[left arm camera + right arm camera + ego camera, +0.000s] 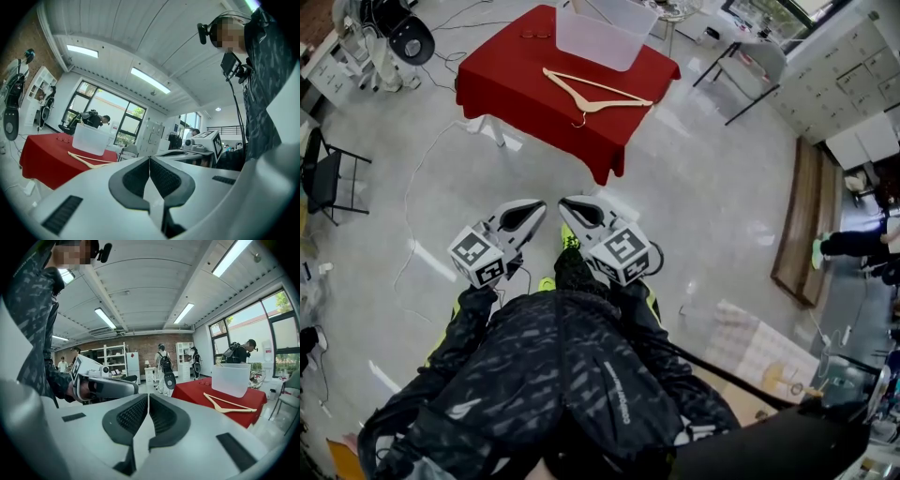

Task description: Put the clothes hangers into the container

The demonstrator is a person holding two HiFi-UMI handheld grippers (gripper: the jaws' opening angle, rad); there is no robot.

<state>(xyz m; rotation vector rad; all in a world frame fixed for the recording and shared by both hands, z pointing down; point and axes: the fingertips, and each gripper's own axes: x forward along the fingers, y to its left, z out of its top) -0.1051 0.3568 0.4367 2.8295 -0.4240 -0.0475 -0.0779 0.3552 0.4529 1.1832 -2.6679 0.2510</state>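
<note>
A pale wooden clothes hanger [598, 94] lies on the red-covered table [502, 70], just in front of a translucent plastic container [602, 30]. The hanger [89, 160] and container [92, 139] also show in the left gripper view, and the hanger [228, 404] and container [230, 378] in the right gripper view. Both grippers are held close to my body, well short of the table. My left gripper [534, 212] is shut with nothing in it. My right gripper [572, 206] is shut too, empty, side by side with the left.
A black chair [323, 183] stands at the left, another chair [750, 66] beyond the table's right corner. White cables [412, 216] trail over the grey floor between me and the table. A wooden bench [802, 225] runs along the right. People stand in the background.
</note>
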